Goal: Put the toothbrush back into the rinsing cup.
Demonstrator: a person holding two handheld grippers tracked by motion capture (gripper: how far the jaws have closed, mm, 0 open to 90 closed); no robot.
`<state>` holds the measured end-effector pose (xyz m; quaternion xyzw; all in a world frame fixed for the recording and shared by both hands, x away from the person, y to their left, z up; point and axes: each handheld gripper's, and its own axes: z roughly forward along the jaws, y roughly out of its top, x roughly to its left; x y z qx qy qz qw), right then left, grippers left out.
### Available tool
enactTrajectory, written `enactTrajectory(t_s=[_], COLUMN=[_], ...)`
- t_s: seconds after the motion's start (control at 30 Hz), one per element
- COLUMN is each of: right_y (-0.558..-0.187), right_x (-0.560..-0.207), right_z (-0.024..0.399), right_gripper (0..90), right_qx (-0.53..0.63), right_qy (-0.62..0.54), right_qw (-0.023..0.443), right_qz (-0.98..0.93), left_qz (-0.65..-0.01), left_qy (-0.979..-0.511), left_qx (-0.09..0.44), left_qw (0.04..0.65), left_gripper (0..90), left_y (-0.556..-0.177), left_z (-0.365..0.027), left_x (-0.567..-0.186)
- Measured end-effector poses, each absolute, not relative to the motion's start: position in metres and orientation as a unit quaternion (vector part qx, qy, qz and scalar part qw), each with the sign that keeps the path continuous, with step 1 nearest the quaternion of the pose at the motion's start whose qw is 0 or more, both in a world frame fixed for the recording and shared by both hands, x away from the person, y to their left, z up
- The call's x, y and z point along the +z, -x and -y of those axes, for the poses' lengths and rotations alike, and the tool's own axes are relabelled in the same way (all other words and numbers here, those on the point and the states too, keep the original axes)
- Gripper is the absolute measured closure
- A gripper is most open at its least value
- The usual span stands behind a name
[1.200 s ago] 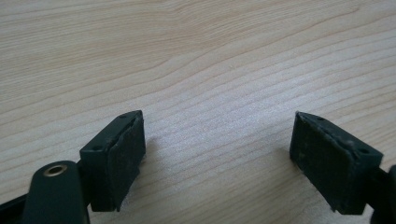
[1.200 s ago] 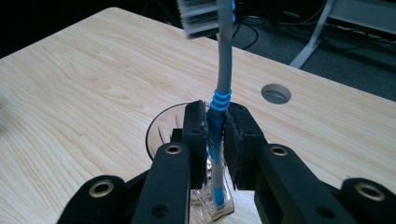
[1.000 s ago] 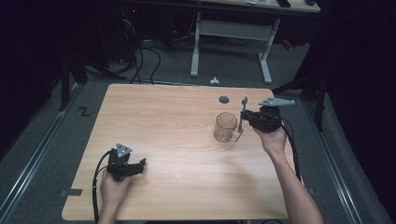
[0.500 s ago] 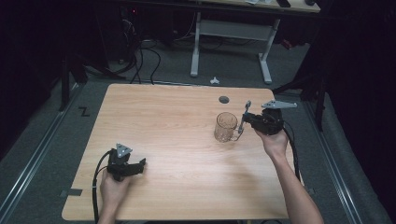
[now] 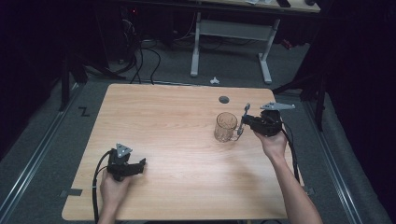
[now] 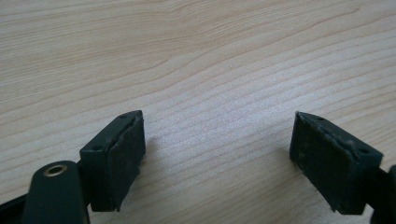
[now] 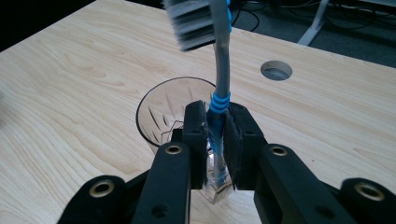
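High view: right gripper holds a toothbrush just beside the glass on the table; left gripper rests idle near the front edge.
Left gripper view: fingers wide, nothing between.
Right gripper view: fingers clamp the toothbrush handle, bristles up, probably so it can be stood in the glass.

I count, on table: one glass cup, one toothbrush, one round cable hole. Two handheld grippers: left gripper, right gripper. Two hands: left hand, right hand. One small white object on floor beyond far edge. One second desk behind.
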<state>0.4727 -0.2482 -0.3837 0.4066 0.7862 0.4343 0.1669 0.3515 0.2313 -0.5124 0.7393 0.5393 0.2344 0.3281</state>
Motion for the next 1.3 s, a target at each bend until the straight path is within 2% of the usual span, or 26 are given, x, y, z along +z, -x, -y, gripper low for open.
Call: enactTrajectory(t_s=[1.3], right_y=[-0.481], right_x=[-0.405], right_z=[0.244], right_gripper=[79.4], right_qx=[0.411], right_qy=[-0.422], right_qw=[0.134], right_qz=[-0.797], left_qz=[-0.539], left_qy=[-0.740], left_qx=[0.234], left_qw=[0.328], left_gripper=[18.8], left_y=[-0.352], left_z=[-0.231], left_x=[-0.512])
